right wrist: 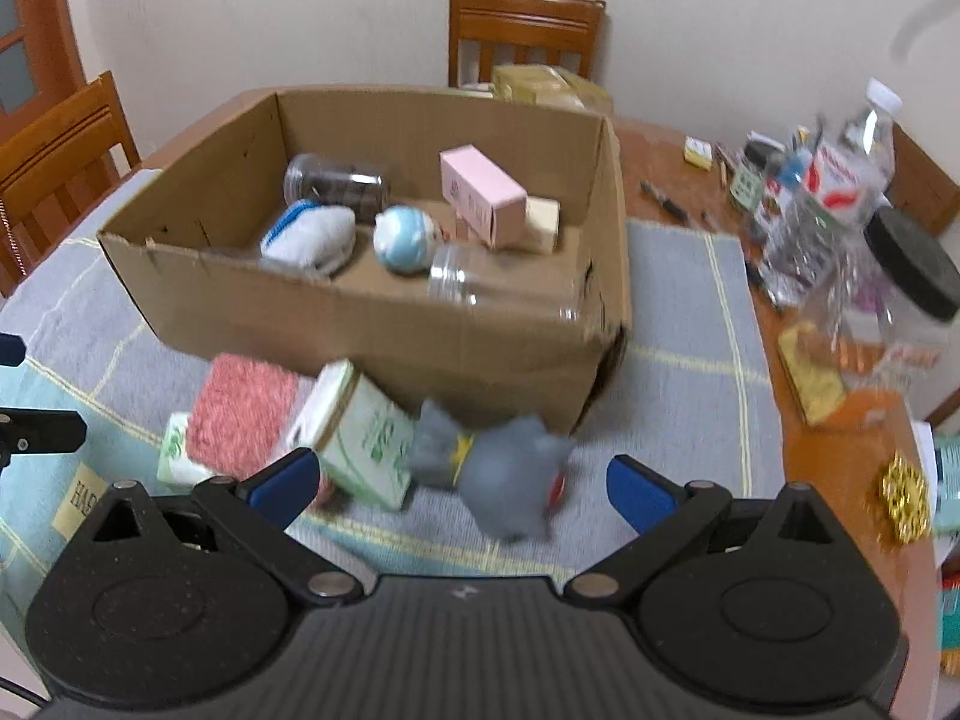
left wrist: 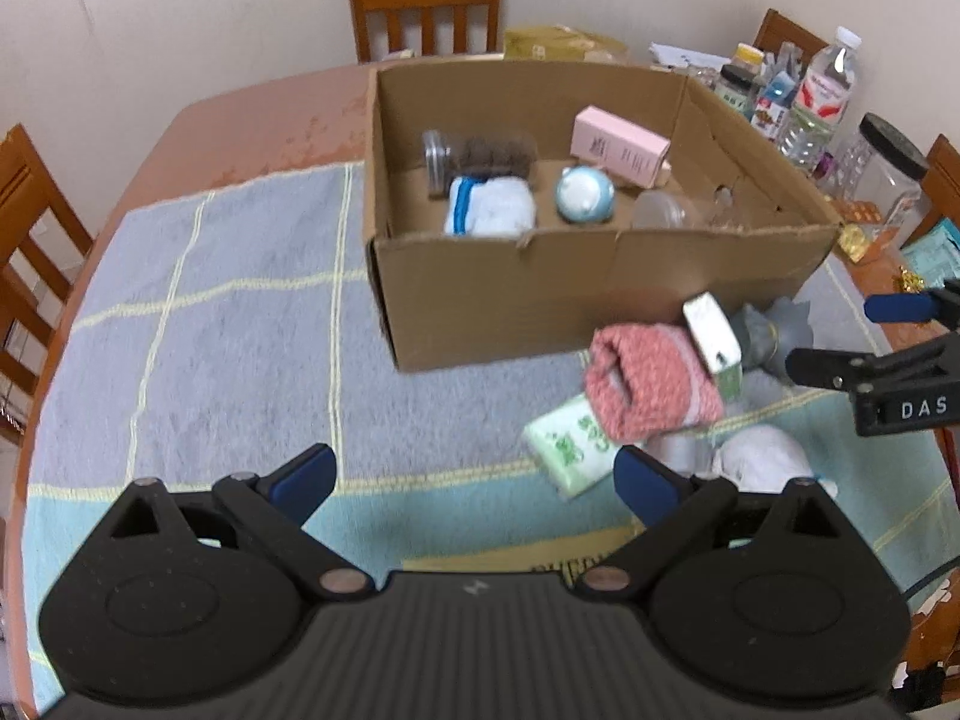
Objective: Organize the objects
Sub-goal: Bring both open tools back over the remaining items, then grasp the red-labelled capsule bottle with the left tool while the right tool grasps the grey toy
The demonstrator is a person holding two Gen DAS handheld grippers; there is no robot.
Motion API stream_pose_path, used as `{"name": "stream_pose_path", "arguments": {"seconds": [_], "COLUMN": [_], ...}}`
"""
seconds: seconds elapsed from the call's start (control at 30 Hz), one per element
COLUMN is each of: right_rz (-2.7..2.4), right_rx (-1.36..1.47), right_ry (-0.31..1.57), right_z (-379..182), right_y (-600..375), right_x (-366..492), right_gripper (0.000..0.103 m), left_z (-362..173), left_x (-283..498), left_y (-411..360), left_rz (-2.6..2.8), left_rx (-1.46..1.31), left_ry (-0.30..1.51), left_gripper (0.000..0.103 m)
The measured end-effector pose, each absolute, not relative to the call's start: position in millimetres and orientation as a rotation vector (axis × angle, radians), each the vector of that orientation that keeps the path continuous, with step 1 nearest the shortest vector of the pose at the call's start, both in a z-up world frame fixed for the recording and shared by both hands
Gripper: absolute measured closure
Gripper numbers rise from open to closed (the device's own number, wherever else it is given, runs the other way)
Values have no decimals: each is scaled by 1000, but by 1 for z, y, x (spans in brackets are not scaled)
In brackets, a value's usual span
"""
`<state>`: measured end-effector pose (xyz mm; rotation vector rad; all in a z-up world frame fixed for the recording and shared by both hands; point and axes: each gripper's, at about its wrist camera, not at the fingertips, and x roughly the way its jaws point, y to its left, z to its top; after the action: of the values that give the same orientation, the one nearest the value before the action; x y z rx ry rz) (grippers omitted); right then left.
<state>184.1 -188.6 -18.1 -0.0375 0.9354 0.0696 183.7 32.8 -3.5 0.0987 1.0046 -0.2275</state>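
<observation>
A grey plush toy (right wrist: 510,468) lies on the table beside the cardboard box (right wrist: 420,336), between the right gripper's (right wrist: 462,483) spread, empty fingers. The left gripper (left wrist: 474,474) is likewise released.

Home dining rm: wooden chairs (left wrist: 423,3) round cluttered table (left wrist: 252,126).

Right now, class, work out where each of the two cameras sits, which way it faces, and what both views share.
Left wrist: sits on the left gripper, facing forward over the blue checked cloth toward the open brown cardboard box; its own open blue-tipped fingers show, and the right gripper enters at right.
Right wrist: sits on the right gripper, facing the same box from nearer its right corner, above the grey soft toy; its fingers show open.
Shared: box, pink knitted roll, toy.
</observation>
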Motion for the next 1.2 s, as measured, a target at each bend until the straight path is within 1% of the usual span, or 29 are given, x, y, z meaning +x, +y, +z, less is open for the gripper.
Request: {"name": "stream_pose_path", "arguments": {"seconds": [0.3,0.6,0.73,0.83,0.93,1.2], "right_rz": [48,18,24,28,30,50], "right_rx": [4,22,23,17,29,67], "right_ry": [960,958,965,968,970,972], "right_z": [-29,-32,-35,-38,-40,-46], "right_y": [-192,-214,-220,-223,-228,-234], "right_x": [174,182,184,186,188,199], "right_gripper": [0,0,0,0,0,0], "left_z": [-17,-39,-52,-60,-64,-59], "left_x": [169,157,157,157,154,162], "left_y": [13,-17,-25,-29,-25,21], "left_rz": [-347,-496,-498,-450,-407,-258], "left_rx": [112,142,156,219,274,225], "left_ry": [1044,1105,1139,1154,1155,1166], "left_gripper": [4,4,4,4,4,4]}}
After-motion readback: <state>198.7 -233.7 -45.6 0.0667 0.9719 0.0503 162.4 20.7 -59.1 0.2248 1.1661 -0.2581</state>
